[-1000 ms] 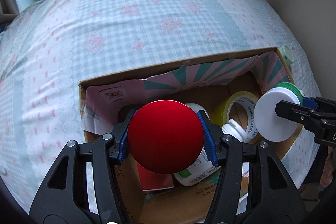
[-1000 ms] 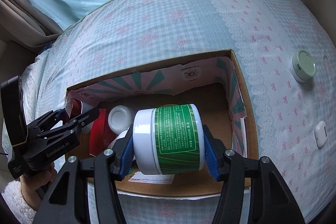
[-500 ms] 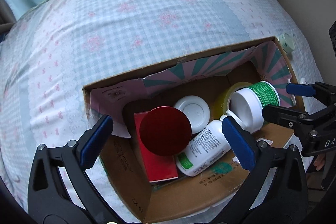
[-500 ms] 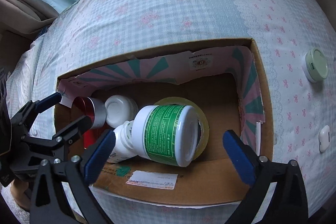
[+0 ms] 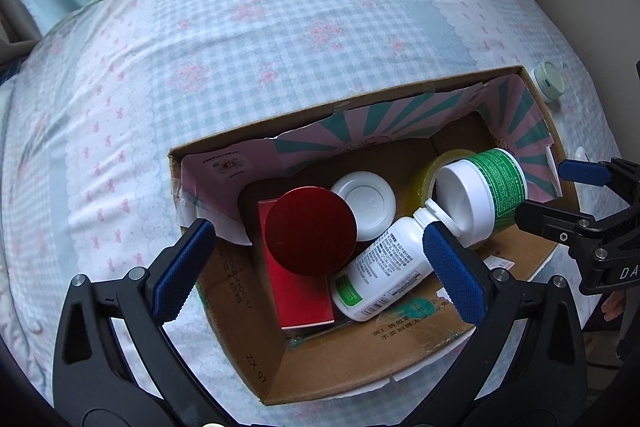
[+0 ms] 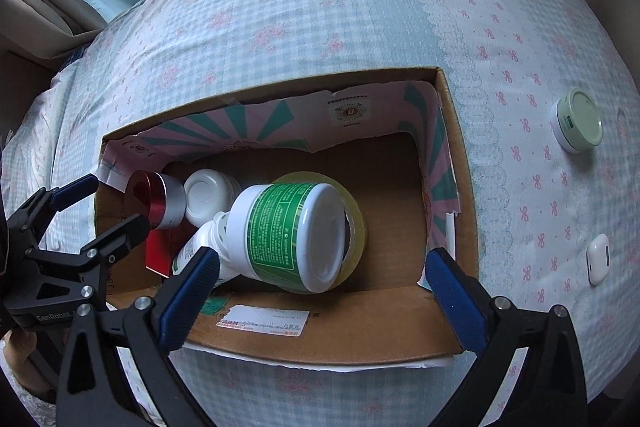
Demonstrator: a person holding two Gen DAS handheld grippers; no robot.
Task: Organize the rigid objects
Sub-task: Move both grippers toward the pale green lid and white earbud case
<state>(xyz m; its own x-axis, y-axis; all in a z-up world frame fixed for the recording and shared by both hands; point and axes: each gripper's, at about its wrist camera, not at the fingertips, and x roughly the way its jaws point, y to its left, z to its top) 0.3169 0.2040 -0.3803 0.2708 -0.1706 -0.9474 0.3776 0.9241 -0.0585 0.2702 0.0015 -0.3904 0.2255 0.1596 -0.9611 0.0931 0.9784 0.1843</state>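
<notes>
- While most of the things already lie in the cardboard box [image 6: 452, 131], the round green-lidded tin [image 6: 578, 125] and the small white case [image 6: 598, 259] sit out on the bed [image 6: 320, 7], to the right of the box.
- Both lie right of the right tool [image 6: 322, 289], the tin farther away and the case nearer.
- I think the right tool is the closer one for them; the left tool [image 5: 320, 267] hangs over the left part of the box.
- The case lies with its long side running near to far.
- Inside the box the green-label jar [image 6: 292, 231] lies on its side, leaning on the tape roll [image 6: 356, 223], next to the white bottle [image 5: 384, 267], red-lidded jar [image 5: 310, 231] and red box [image 5: 300, 303].
- Both tools are spread wide and hold nothing.
</notes>
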